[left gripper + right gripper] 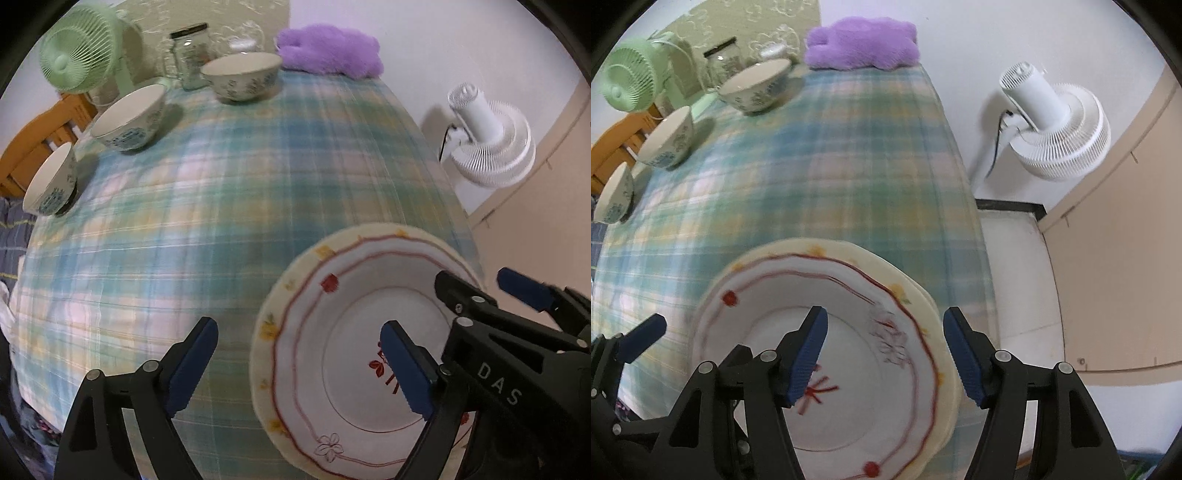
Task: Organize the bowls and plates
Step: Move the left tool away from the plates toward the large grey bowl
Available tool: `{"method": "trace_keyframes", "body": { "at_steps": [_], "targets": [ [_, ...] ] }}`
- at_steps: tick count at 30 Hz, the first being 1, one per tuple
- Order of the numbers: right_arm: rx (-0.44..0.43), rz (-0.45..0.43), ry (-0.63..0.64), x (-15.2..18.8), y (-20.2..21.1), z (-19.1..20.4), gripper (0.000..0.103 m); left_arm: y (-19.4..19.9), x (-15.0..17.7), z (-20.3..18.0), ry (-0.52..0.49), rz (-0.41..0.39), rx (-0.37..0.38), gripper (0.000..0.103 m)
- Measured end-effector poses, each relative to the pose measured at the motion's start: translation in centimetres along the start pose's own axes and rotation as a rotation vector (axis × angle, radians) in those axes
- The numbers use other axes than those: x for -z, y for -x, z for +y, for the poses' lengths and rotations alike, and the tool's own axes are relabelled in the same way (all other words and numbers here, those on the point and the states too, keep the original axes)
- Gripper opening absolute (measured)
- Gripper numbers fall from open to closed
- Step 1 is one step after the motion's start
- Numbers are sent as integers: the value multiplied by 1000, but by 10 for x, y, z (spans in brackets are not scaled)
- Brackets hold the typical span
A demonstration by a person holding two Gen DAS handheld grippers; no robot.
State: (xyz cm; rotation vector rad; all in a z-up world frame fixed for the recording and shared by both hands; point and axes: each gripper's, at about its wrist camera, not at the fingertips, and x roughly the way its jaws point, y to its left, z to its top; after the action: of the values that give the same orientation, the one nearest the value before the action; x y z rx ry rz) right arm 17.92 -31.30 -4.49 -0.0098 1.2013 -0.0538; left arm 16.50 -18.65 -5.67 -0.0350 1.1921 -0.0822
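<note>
1. Three bowls (129,118) stand apart from nine to twelve o'clock on the plaid table (229,206).
2. The left claw (295,365) gapes wide, holding nothing.
3. The plate stack (820,354) rests at five o'clock.
4. The right claw (886,354) straddles its rim, partly open, gripping nothing (plates look finished).
5. Next: nest the bowls.

You see a cream plate (354,354) with red wavy lines and small yellow flowers (one red flower too). The tablecloth (229,192) is checked green, blue and pale yellow. The bowls (242,75) are white with blue patterns; the cushion (862,42) is purple.
</note>
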Motion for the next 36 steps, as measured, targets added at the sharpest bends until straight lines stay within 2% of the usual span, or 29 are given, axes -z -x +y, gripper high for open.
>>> {"method": "trace_keyframes", "body": {
  "at_steps": [9, 18, 25, 36],
  "targets": [
    [45, -61, -37, -4, 23, 59, 68, 23, -6, 65, -3, -57, 28, 90],
    [40, -127, -95, -9, 52, 148, 68, 54, -15, 152, -43, -130, -8, 90],
    [20, -187, -104, -21, 59, 218, 68, 61, -27, 216, -60, -186, -37, 90],
    [6, -216, -44, -58, 59, 305, 69, 61, -62, 304, 18, -212, -50, 90]
  ]
}}
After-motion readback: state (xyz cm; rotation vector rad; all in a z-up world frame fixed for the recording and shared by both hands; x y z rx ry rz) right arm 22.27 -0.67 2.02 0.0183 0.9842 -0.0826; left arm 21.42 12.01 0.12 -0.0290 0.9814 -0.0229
